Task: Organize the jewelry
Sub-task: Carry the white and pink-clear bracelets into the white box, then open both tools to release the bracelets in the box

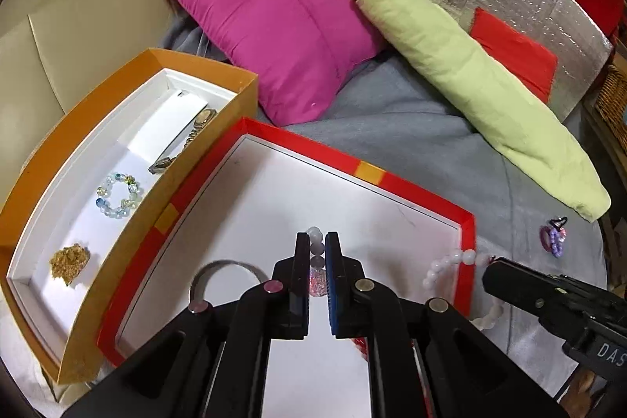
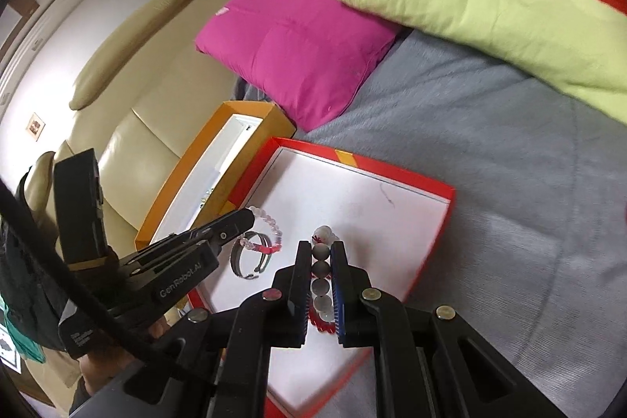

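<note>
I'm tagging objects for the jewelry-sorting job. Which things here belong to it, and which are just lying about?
Job: left gripper shut on pink bead bracelet; right gripper shut on white bead bracelet; red box; orange box; grey bangle.

Lying about: magenta pillow; green cloth roll; grey blanket.

Soft, even indoor light, with only faint shadows. Fisheye bending and dark corners frame both views. The right wrist view smears toward its far edge, blurring the green cushion.

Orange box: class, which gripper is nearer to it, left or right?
Left. The left gripper is over the red tray beside the orange box; the right gripper is at the tray's far edge.
</note>
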The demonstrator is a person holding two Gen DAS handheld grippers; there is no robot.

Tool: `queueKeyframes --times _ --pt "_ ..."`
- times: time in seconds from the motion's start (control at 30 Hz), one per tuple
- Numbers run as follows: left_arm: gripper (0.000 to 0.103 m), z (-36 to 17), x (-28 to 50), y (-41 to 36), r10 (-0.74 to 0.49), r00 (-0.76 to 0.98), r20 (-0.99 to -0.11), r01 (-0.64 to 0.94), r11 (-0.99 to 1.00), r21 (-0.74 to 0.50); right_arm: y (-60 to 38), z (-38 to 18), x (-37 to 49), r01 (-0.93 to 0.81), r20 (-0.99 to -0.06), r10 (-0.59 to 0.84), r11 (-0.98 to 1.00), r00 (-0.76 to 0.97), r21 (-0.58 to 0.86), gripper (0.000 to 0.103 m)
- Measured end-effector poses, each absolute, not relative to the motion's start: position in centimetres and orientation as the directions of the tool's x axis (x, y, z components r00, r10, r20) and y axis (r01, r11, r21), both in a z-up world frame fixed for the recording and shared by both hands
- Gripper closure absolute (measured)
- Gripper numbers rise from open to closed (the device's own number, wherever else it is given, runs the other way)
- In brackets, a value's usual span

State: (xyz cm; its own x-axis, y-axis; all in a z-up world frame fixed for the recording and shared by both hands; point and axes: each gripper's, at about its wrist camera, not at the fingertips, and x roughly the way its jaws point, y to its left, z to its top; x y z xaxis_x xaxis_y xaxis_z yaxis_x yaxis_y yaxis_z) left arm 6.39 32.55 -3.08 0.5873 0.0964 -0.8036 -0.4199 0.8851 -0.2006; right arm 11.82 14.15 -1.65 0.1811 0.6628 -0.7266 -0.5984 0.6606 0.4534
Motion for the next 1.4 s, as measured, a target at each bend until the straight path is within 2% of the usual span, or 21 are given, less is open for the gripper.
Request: queueKeyframes --times 0.1,0.2,0.37,0.7,1.1,1.4 --pt "0.095 -3.5 6.9 33.4 0.079 0.601 -0.795 -0.408 0.886 -0.22 15.5 -2.6 12.6 -0.588 -0.723 0.67 0.656 0.166 0.473 0.092" --pt "0.095 -4.5 7.6 34.6 0.015 0.611 -0.791 -0.396 0.872 -0.289 16.2 -3.4 13.3 -0.573 -0.728 0.664 0.667 0.169 0.476 0.092" --pt "0.095 -6.6 8.6 35.3 0.066 0.558 -0.827 -0.429 0.876 -0.22 16.3 -5.9 14.9 -0.531 -0.772 0.61 0.721 0.18 0.446 0.092" --pt "0.095 -8.1 9.2 35.3 0.169 0.501 -0.849 -0.434 0.898 -0.077 17.3 -7.2 16.0 -0.543 -0.811 0.545 0.756 0.213 0.365 0.092" --pt "0.095 -8.6 9.9 34.7 0.216 0.476 -0.853 -0.42 0.908 -0.004 17.5 -7.5 16.2 -0.557 -0.836 0.497 0.773 0.234 0.305 0.092" --pt "0.095 -8.6 10.0 34.8 0.224 0.47 -0.854 -0.426 0.905 0.003 17.7 -7.4 16.1 -0.565 -0.839 0.487 0.774 0.243 0.286 0.092"
